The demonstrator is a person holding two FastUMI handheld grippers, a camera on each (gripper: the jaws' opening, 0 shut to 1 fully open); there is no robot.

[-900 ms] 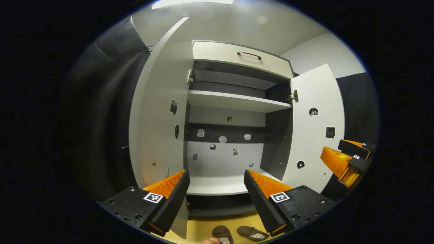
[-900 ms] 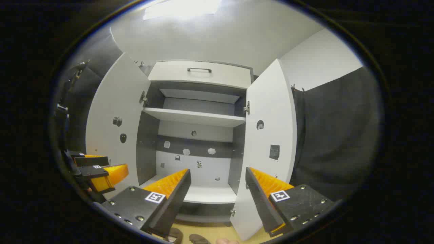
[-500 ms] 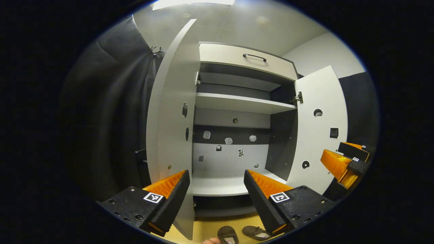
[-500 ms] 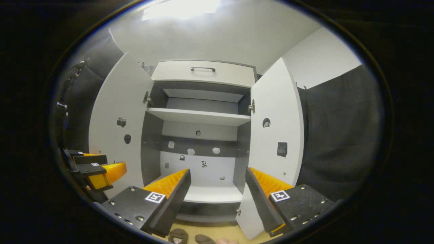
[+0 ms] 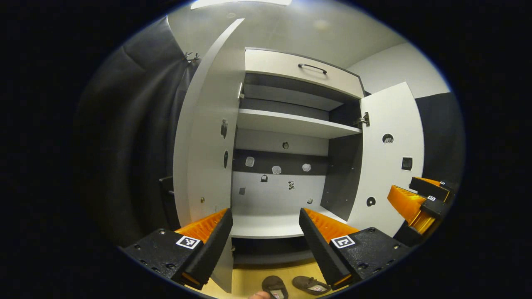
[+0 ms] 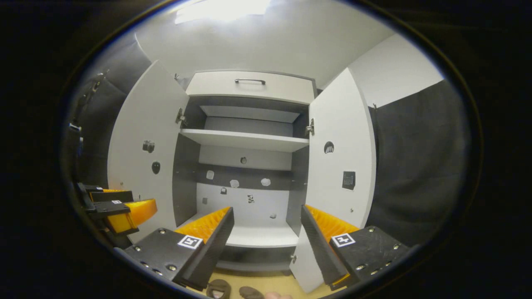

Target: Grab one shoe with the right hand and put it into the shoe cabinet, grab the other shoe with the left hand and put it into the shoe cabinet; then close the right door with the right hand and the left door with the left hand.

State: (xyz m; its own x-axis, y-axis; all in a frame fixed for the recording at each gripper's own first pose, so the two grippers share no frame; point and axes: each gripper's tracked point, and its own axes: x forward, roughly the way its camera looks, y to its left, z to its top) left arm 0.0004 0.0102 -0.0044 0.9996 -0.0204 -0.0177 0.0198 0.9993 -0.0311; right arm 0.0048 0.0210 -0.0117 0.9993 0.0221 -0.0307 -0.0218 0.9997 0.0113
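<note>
Below, 2 shoes (image 5: 291,285) lie on the floor before the shoe cabinet (image 5: 286,124), doors wide; left gripper (image 5: 264,222) and right gripper (image 6: 267,220) both spread, holding nothing.

open passage between left door (image 5: 205,137) and right door (image 5: 388,162)

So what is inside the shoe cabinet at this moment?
The shoe cabinet holds no shoes: its upper shelf and bottom board are bare. Small stickers dot the back panel. Both shoes lie on the floor outside.
</note>
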